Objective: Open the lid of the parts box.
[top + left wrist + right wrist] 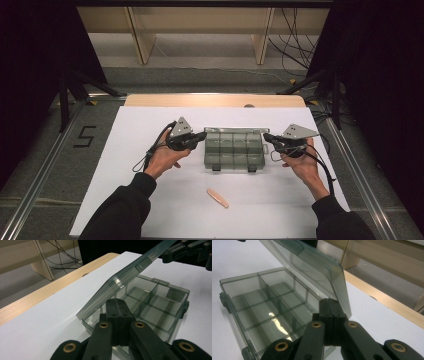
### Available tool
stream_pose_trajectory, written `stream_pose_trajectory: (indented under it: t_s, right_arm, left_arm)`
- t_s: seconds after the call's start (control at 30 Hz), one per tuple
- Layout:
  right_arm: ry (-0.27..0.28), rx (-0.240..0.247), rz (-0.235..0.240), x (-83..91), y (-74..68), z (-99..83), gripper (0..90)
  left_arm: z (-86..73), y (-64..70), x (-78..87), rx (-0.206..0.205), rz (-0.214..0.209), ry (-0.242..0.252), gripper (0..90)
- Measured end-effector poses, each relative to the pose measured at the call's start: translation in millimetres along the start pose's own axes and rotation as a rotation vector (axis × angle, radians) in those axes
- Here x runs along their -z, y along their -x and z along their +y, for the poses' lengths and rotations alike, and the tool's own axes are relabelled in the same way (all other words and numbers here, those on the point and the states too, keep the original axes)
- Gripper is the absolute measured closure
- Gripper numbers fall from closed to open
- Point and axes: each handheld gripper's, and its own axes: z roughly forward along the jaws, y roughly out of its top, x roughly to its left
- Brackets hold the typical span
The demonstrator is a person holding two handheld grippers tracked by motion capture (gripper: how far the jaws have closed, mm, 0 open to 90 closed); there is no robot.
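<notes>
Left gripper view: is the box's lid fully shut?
No, the lid stands tilted up above the box, with the compartments open beneath it.

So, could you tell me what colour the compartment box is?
Translucent smoky grey box, clearest in the right gripper view.

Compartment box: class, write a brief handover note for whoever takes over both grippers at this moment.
Left gripper: shut, at the left end of the box.
Right gripper: shut, at the box's right end.
Box: mid-table on the white sheet, lid raised at a slant, compartments empty.
Peach stick: lying on the sheet nearer the person, untouched.
Done: lid partly up.
Left: probably finish opening the lid, then put the stick in a compartment.
</notes>
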Motion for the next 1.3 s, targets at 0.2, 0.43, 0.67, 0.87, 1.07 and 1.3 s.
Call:
stream_pose_trajectory:
  t_s: [0.2,0.43,0.67,0.87,1.07,1.3]
  right_arm:
    - [-0.004,-0.003,0.000,-0.5,0.1,1.0,90.0]
    - [-0.010,-0.010,0.018,0.0,-1.6,1.0,81.6]
    - [-0.079,-0.035,0.040,7.1,-1.8,-2.0,60.0]
    - [-0.073,-0.056,0.018,5.7,5.9,-1.3,35.3]
    - [-0.061,-0.049,-0.012,-2.2,13.0,5.2,27.1]
    - [-0.070,-0.041,-0.006,-11.8,15.6,13.2,29.9]
  left_arm:
    - [3.4,0.6,-0.1,-0.006,0.000,0.006,89.8]
    - [3.9,0.7,0.5,-0.008,-0.001,0.004,89.8]
    - [4.0,0.2,1.3,-0.008,0.003,0.003,89.8]
    - [4.2,1.1,1.3,-0.003,0.002,0.003,89.8]
    - [4.5,2.8,1.4,-0.007,-0.003,-0.004,89.8]
    - [4.3,3.5,0.3,-0.006,-0.010,-0.003,89.8]
